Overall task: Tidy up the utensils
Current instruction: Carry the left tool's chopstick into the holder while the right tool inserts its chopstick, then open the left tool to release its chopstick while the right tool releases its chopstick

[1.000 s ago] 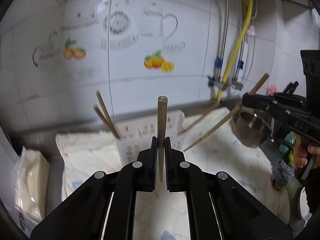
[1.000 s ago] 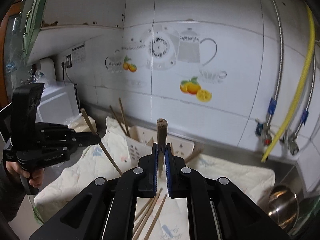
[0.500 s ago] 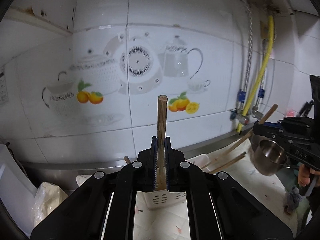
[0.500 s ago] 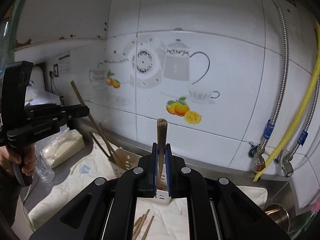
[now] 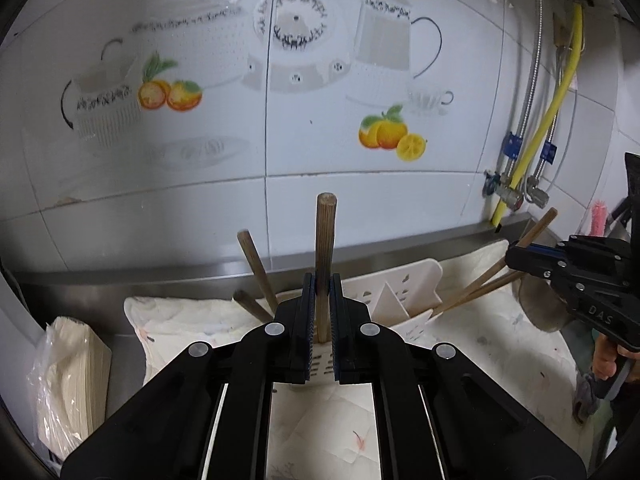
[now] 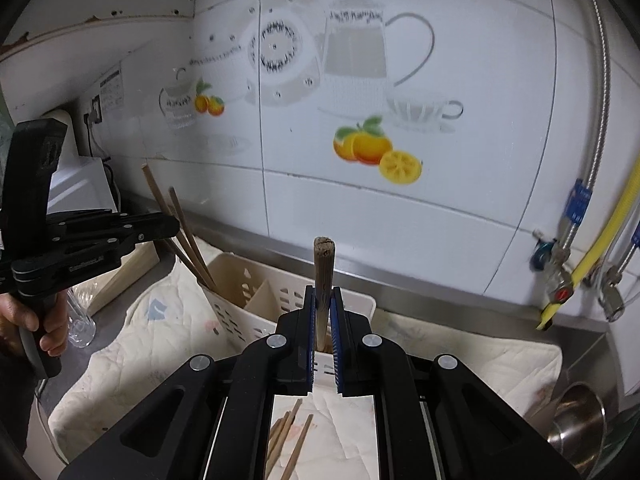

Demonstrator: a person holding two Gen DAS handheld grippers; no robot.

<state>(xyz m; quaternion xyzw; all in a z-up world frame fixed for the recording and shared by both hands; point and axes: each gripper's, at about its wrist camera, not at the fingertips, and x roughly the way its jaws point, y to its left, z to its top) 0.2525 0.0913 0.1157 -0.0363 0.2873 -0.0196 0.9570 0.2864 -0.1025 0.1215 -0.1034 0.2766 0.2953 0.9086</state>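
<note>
While each clamped a round wooden chopstick (image 5: 325,256), left gripper (image 5: 321,320) and right gripper (image 6: 323,320) hung above the slotted white plastic caddy (image 6: 256,280).

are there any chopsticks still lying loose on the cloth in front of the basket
Yes, the right wrist view shows several loose chopsticks lying on the cloth below the right gripper, outside the basket.

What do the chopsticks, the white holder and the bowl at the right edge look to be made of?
Chopsticks: wood or bamboo, matte brown, grain on the cut end. Holder: apparently moulded plastic, cream-white, slotted walls and a divider. Bowl: seemingly stainless steel, shiny with reflections.
</note>
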